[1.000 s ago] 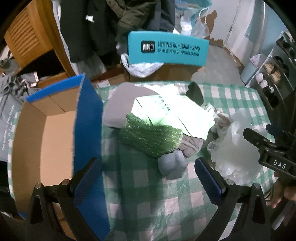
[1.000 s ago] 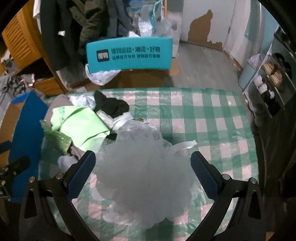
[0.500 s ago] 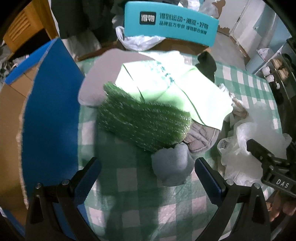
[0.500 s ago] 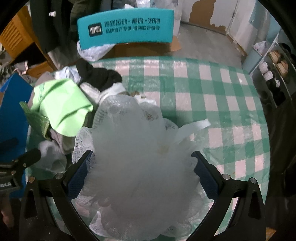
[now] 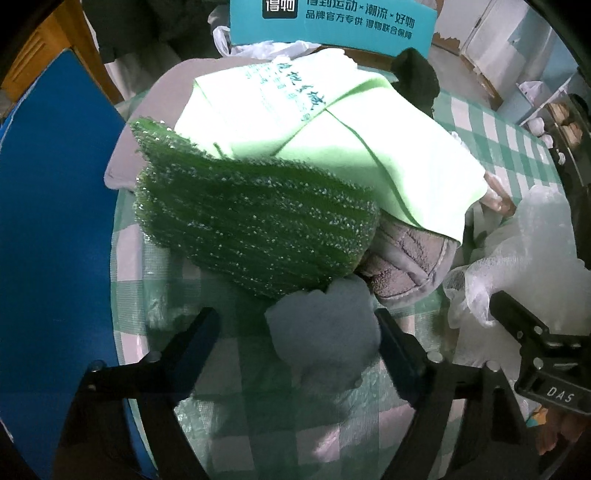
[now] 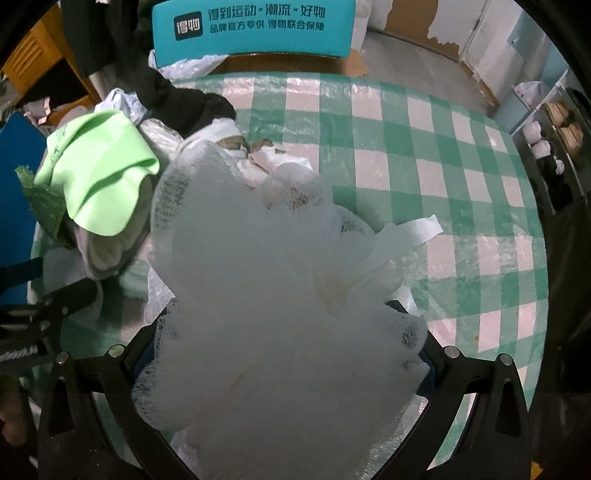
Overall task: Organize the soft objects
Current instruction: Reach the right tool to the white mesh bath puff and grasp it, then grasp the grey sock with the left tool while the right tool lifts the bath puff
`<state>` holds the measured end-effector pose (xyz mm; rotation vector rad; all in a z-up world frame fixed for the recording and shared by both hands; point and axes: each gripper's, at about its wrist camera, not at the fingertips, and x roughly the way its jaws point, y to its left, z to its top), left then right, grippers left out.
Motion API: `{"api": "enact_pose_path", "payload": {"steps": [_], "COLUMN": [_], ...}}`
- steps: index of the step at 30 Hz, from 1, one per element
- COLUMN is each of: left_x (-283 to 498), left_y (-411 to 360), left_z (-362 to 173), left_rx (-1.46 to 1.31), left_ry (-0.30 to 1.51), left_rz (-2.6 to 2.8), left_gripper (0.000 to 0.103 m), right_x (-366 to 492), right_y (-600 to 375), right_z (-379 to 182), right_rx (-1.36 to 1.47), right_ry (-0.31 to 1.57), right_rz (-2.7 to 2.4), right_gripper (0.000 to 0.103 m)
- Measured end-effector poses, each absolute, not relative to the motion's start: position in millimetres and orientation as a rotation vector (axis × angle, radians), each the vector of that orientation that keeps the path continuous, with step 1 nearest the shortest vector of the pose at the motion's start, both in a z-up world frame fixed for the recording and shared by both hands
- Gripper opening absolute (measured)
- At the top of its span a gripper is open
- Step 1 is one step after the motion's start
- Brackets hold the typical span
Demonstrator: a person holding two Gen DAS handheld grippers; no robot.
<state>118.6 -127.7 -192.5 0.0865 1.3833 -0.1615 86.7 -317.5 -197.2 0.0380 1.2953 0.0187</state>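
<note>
Soft things lie heaped on the green-checked surface [image 6: 406, 122], and I hang over them with both grippers pointing steeply down. Under my left gripper [image 5: 295, 328] sits a pale grey fluffy ball [image 5: 325, 328] — it lies between the jaws, which have just been closing in but stand apart; the right-hand finger [image 5: 391, 332] is just beside the ball, the other one is clear of it. Touching the ball's far edge is a glittering dark green scrubber [image 5: 255, 221], and a light green cloth [image 5: 332, 144] with printed lettering drapes over the scrubber's far side and over a grey plush piece [image 5: 410, 258]. A grey pad [image 5: 162, 96] pokes out beyond them, and a black garment [image 6: 184, 103] lies at the far edge of the heap.

My right gripper [image 6: 280, 347] straddles a big white mesh pouf [image 6: 266, 295]; the netting billows over both fingers, so whether the jaws press it I cannot tell. Its white ribbon loop [image 6: 413, 229] trails onto the cloth.

Left of the heap stands a blue-sided cardboard box [image 5: 55, 221]; past the surface a teal box [image 6: 255, 26] with white print.
</note>
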Motion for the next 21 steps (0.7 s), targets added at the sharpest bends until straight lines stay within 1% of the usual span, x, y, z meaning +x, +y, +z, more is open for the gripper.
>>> {"api": "enact_pose_path", "payload": {"steps": [2, 3, 5, 6, 7, 8, 10, 11, 13, 15, 21], "left_x": [120.1, 117.2, 116.3, 115.6, 115.9, 114.6, 114.4, 113.3, 111.7, 107.2, 101.4], "left_y": [-130.0, -132.3, -134.0, -134.5, -134.4, -133.5, -130.3, -127.6, -123.5, -118.6, -106.9], "left_z": [-191.2, -189.2, -187.9, -187.4, -186.7, -186.3, -185.0, -185.6, -183.6, -180.5, -165.3], "left_rx": [0.094, 0.102, 0.109, 0.110, 0.105, 0.104, 0.091, 0.083, 0.068, 0.057, -0.001], "left_ry": [1.373, 1.367, 1.361, 1.359, 1.358, 1.355, 1.346, 1.347, 1.352, 1.350, 1.340], "left_rz": [-0.172, -0.173, -0.185, -0.192, -0.203, -0.205, -0.214, -0.222, -0.234, -0.239, -0.274], "left_gripper": [0.074, 0.071, 0.055, 0.051, 0.044, 0.041, 0.034, 0.031, 0.028, 0.027, 0.027], "right_x": [86.4, 86.1, 84.6, 83.0, 81.9, 80.9, 79.4, 78.2, 75.2, 72.9, 63.1], "right_y": [-316.2, -315.4, -313.0, -311.5, -309.9, -309.1, -305.9, -305.6, -306.3, -307.4, -307.3], "right_z": [-200.1, -200.9, -200.5, -200.3, -199.3, -197.7, -192.9, -190.1, -184.1, -177.7, -160.5], "right_rx": [0.025, 0.016, -0.008, -0.015, -0.027, -0.037, -0.048, -0.047, -0.029, -0.004, 0.040], "right_ry": [1.301, 1.301, 1.297, 1.293, 1.291, 1.288, 1.277, 1.271, 1.262, 1.258, 1.227], "right_rz": [0.025, 0.027, 0.030, 0.031, 0.035, 0.037, 0.042, 0.043, 0.050, 0.057, 0.075], "right_gripper": [0.102, 0.099, 0.093, 0.088, 0.083, 0.080, 0.070, 0.067, 0.060, 0.057, 0.052]}}
